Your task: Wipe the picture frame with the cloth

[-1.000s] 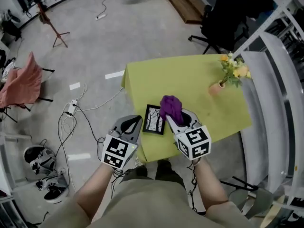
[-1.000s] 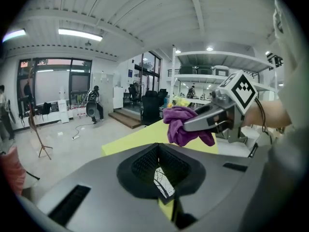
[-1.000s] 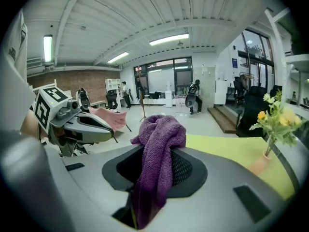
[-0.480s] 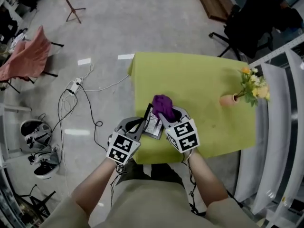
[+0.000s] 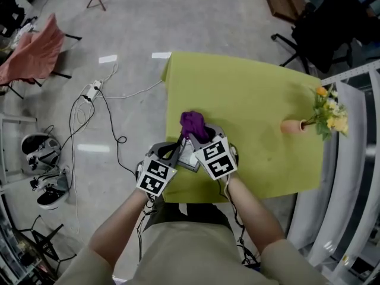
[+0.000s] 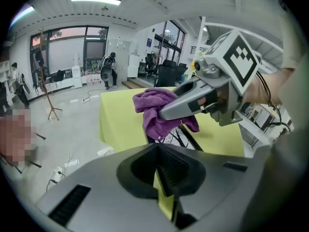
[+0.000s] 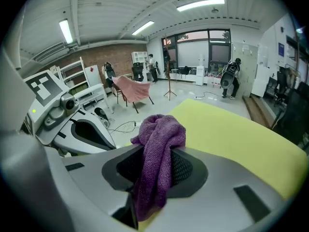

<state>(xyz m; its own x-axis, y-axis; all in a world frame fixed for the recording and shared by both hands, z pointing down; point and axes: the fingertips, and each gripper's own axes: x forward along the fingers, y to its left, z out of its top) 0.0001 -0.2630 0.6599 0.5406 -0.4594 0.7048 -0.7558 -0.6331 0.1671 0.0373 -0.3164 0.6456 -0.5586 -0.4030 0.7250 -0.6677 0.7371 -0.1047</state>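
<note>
The left gripper's (image 6: 158, 149) jaws were almost together, pinching an edge of the picture frame (image 6: 180, 136), which tilted up at the counter's (image 5: 249, 94) near edge. The right gripper's (image 7: 155, 164) jaws were clamped on the purple cloth (image 7: 160, 132), bunched just over the frame. Well apart from the frame, a vase (image 5: 292, 126) held yellow flowers (image 5: 330, 113), seen only in the head view. The right gripper view did not show the frame.

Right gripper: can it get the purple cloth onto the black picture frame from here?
Probably yes. The right gripper is shut on the purple cloth, which hangs right at the black picture frame. The left gripper seems to grip only the frame's near edge, leaving the face free.
</note>
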